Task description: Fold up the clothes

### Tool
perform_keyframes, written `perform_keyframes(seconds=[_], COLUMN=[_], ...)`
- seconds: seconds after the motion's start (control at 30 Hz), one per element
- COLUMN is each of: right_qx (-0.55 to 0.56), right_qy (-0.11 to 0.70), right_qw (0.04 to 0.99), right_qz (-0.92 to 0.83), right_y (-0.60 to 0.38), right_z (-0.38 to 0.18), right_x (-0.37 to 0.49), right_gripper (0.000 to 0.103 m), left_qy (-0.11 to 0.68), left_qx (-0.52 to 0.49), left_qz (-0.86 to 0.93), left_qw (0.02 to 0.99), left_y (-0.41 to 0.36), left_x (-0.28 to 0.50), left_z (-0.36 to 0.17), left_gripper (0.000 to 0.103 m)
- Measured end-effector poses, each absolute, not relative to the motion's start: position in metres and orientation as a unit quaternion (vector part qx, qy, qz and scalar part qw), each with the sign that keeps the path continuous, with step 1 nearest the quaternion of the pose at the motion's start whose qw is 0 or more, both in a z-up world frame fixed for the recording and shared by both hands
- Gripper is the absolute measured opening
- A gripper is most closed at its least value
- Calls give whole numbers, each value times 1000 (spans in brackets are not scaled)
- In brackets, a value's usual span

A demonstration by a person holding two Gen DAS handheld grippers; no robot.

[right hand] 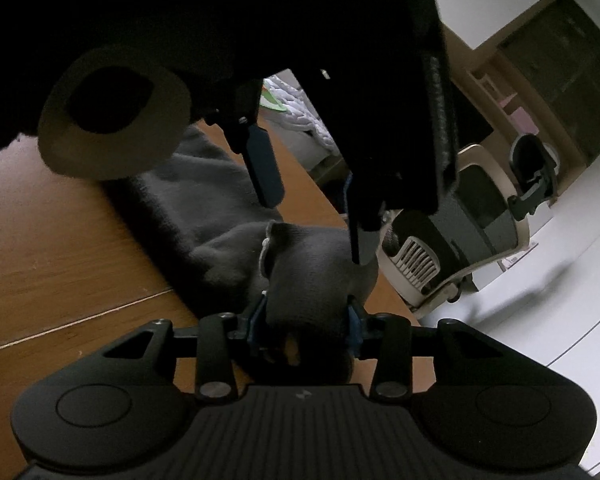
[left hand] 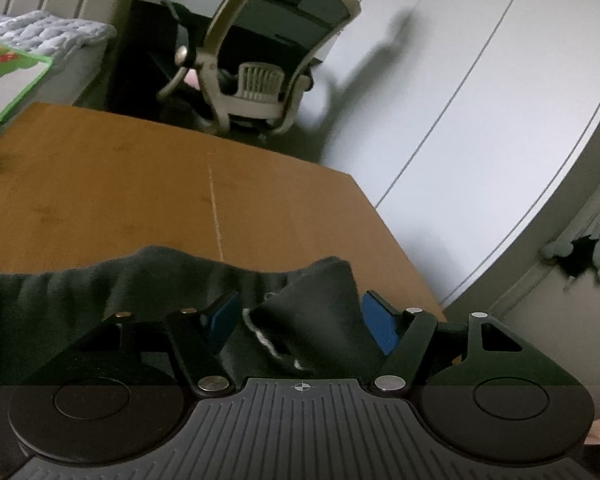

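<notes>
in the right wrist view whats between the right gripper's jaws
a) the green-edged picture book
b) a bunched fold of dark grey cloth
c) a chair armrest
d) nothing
b: the right gripper has its blue jaws closed against a bunched part of the dark grey garment, which trails back across the wooden table.

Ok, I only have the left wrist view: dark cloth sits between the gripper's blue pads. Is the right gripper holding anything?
Observer: Yes. The right gripper is closed on a bunched end of the dark grey garment.
Operator: Is the rest of it lifted?
Observer: No, it lies flat along the wooden table.
Operator: Where is my left gripper relative to the right one?
Observer: The left gripper comes down from above, fingers apart, right over the bunch the right one holds.
</notes>
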State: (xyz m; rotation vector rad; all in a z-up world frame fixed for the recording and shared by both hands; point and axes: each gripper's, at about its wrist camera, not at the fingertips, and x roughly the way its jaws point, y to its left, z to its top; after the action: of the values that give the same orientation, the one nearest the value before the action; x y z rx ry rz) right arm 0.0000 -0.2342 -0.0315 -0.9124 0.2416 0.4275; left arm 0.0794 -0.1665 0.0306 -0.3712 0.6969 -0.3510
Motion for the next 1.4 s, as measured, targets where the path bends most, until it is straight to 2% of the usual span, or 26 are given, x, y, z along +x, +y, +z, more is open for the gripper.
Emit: perform_keyframes(seconds=[0.2, 0.5, 0.87, 0.97, 1.3, 1.37, 1.4], right_qx=[-431, -402, -323, -291, -149, -128, -114], right_qy=[118, 125, 156, 171, 202, 209, 216], right_qw=[871, 882, 905, 910, 930, 931, 932], right_qz=[204, 211, 228, 239, 269, 269, 269], right_y=[-235, -241, -264, -278, -315, -314, -314], right_z=[-34, -36, -17, -9, 9, 11, 12], right_x=[4, 11, 15, 15, 19, 20, 22], right_gripper=[45, 48, 62, 63, 61, 54, 53], left_qy=[343, 348, 351, 352, 353, 354, 355], left_qx=[-153, -149, -150, -151, -170, -179, -182], left_qz=[-190, -182, -175, -174, -149, -146, -143], left_qw=[907, 907, 907, 907, 908, 906, 906], left_y=[-184, -185, -183, -182, -166, -162, -160], left_x=[78, 84, 85, 88, 94, 94, 94], left_z=[26, 20, 18, 17, 11, 9, 8], left_gripper=[61, 64, 66, 68, 72, 72, 72])
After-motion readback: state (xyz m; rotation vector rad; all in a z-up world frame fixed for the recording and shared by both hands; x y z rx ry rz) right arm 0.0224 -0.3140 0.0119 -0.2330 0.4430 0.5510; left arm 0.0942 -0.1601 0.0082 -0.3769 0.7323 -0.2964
